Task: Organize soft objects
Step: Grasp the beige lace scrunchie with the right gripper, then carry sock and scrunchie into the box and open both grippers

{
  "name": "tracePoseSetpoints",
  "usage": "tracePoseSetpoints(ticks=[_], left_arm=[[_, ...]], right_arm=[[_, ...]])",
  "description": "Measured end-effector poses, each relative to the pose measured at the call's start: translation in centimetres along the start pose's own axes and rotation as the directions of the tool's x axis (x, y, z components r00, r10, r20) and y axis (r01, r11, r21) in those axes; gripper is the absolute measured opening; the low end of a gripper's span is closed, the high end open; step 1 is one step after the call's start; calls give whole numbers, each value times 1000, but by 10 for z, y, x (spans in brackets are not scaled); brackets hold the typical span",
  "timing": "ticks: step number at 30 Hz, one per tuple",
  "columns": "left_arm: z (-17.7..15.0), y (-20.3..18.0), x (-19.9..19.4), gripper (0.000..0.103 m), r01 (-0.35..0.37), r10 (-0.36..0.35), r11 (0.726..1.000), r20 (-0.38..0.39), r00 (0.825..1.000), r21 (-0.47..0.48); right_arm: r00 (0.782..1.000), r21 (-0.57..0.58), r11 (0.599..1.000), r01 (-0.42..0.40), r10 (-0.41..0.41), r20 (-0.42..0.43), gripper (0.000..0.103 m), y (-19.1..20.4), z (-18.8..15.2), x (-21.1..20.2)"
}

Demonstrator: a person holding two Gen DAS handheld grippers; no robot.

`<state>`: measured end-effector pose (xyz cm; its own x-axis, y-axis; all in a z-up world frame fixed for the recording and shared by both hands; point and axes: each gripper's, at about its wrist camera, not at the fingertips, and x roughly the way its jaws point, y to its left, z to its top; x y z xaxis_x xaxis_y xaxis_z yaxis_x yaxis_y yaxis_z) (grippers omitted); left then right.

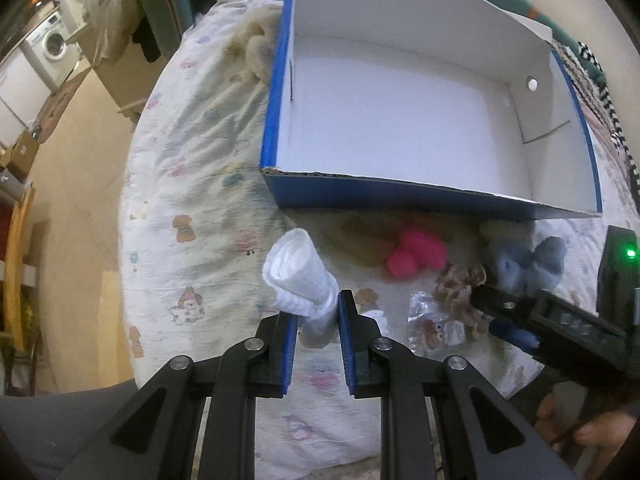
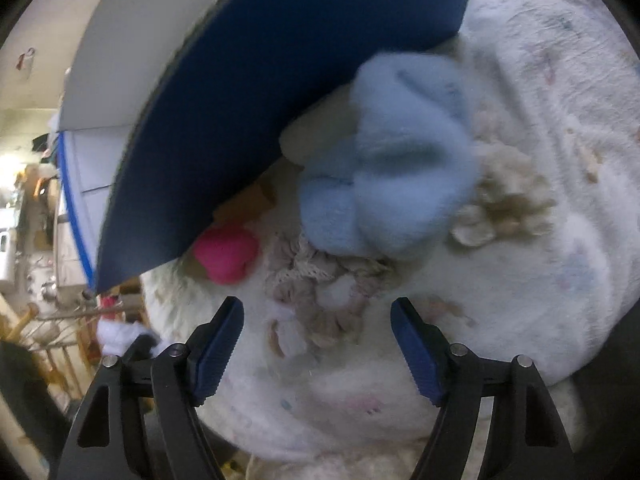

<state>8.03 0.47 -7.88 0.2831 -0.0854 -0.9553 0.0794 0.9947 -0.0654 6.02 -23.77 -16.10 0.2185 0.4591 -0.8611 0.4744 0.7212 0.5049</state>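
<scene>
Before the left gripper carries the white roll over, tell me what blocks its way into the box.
Only the box's near blue wall stands between the white roll in the left gripper and the box's bare floor; the roll must clear it. Nothing else visible.

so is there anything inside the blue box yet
No, the blue box shows only its bare white floor, and the left gripper holds the white sock outside it.

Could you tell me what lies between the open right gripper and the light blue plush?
In the right wrist view, a crumpled beige lace cloth on the bed sheet lies between the right gripper and the blue plush.
</scene>
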Motion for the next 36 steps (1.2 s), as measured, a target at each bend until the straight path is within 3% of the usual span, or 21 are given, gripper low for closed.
tracePoseSetpoints(ticks=[6, 7, 8, 10, 20, 28, 36], left_arm=[[2, 2, -3, 18, 43, -43, 999, 7, 999, -11], [2, 2, -4, 18, 46, -46, 999, 9, 999, -11], [2, 2, -4, 18, 46, -46, 999, 8, 999, -8], [2, 2, -4, 18, 48, -48, 999, 6, 999, -5], [1, 2, -5, 18, 26, -26, 1000, 17, 1000, -12], [-6, 6, -21, 18, 21, -19, 1000, 64, 998, -23], [13, -6, -62, 18, 60, -63, 998, 147, 987, 21]], right_arm=[[994, 0, 996, 90, -90, 59, 80, 19, -5, 19], [992, -13, 994, 107, -106, 68, 69, 22, -6, 20], [989, -33, 991, 131, -129, 77, 45, 25, -5, 23], [985, -59, 987, 151, -145, 90, 21, 28, -5, 25], [995, -99, 994, 38, -29, 98, 19, 26, -12, -11], [994, -259, 961, -96, 105, 21, 19, 49, -30, -41], [988, -426, 902, -66, 118, 96, 19, 86, -15, -91]])
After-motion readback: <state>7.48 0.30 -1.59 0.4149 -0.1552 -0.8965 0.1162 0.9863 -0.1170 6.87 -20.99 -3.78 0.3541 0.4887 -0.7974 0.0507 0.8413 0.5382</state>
